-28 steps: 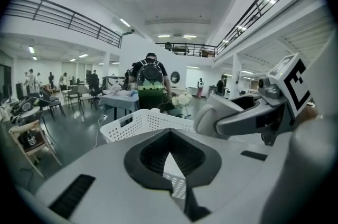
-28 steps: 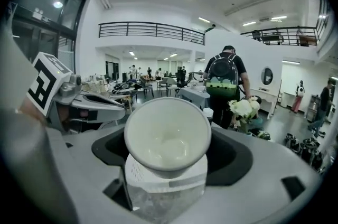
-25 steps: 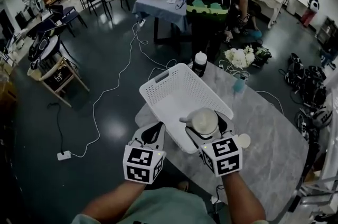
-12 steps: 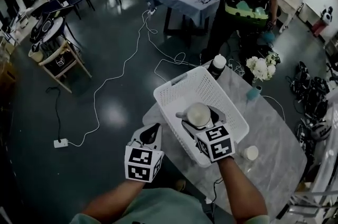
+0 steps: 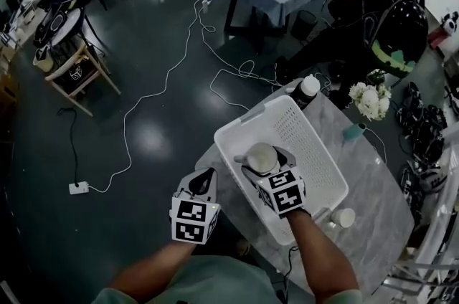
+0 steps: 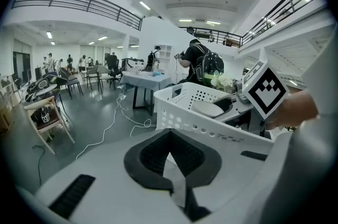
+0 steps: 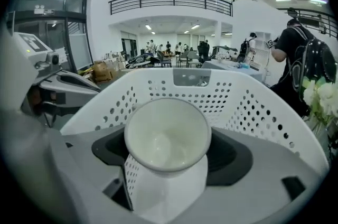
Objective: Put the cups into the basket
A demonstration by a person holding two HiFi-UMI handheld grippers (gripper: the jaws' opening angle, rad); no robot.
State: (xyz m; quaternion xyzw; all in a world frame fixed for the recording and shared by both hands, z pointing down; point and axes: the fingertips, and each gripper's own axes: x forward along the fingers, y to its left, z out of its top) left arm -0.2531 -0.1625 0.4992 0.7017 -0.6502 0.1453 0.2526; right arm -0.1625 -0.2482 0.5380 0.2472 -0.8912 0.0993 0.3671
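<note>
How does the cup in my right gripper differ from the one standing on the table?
The held cup is clamped in the right gripper; the table cup stands free. The held cup is over the white basket; the table cup sits on the marble table, outside the basket. Both are pale, mouths up.

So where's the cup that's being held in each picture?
Head view: the cup is near the middle, over the basket.
Left gripper view: the cup is right of the middle, behind the basket's near wall.
Right gripper view: the cup is dead centre, between the jaws.
Shared landmark: the white basket with holes shows in all three.
</note>
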